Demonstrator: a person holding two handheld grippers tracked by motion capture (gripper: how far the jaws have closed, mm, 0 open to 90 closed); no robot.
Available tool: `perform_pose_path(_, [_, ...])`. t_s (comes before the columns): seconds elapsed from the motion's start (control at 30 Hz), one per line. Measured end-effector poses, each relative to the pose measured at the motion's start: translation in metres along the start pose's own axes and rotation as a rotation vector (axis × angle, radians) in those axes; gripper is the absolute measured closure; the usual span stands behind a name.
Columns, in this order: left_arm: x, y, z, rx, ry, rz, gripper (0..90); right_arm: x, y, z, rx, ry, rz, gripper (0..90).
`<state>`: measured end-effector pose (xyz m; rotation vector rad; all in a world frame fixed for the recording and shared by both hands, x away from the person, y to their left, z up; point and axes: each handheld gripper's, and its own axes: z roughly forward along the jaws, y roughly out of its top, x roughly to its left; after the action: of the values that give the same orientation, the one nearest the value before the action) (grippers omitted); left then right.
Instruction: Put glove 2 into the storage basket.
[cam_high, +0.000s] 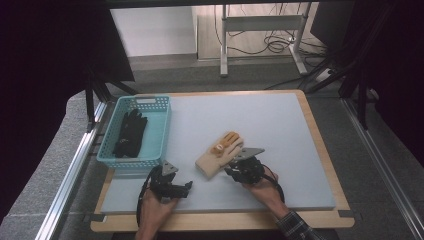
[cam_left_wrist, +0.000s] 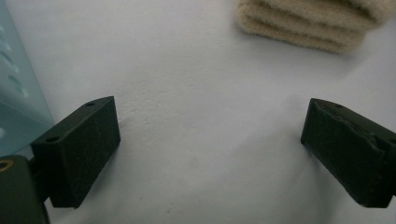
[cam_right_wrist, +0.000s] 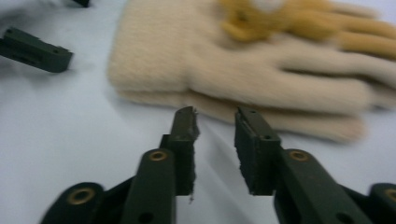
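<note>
From above I see a black glove (cam_high: 129, 133) in the basket (cam_high: 162, 131) by the table's left edge. My right gripper (cam_right_wrist: 215, 122), jaws narrowly parted, sits just short of the beige glove (cam_right_wrist: 243, 70) near the front edge, holding nothing. My left gripper (cam_left_wrist: 210, 140) gapes wide over bare mat.

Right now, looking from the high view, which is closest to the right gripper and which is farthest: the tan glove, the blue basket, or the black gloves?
1. Tan glove: right beside the right gripper, on the mat.
2. Blue basket: farther left, at the mat's left edge.
3. Black gloves: lying inside the basket, toward its left side, farthest.
</note>
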<state>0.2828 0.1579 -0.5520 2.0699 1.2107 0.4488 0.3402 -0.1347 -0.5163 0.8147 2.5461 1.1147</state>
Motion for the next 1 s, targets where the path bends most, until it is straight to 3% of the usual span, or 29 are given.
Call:
perform_pose_path(0.43, [0.001, 0.001, 0.001, 0.005, -0.004, -0.008, 4.6, -0.040, -0.040, -0.047, -0.003, -0.116, 0.069, 32.8])
perform_pose_path(0.9, [0.002, 0.004, 0.000, 0.019, -0.015, 0.000, 5.2, -0.083, -0.086, -0.084, -0.005, -0.278, 0.184, 22.0])
perform_pose_path(1.0, [0.000, 0.009, -0.001, 0.025, -0.053, 0.007, 6.2, -0.087, -0.091, -0.085, 0.001, -0.291, 0.195, 21.1])
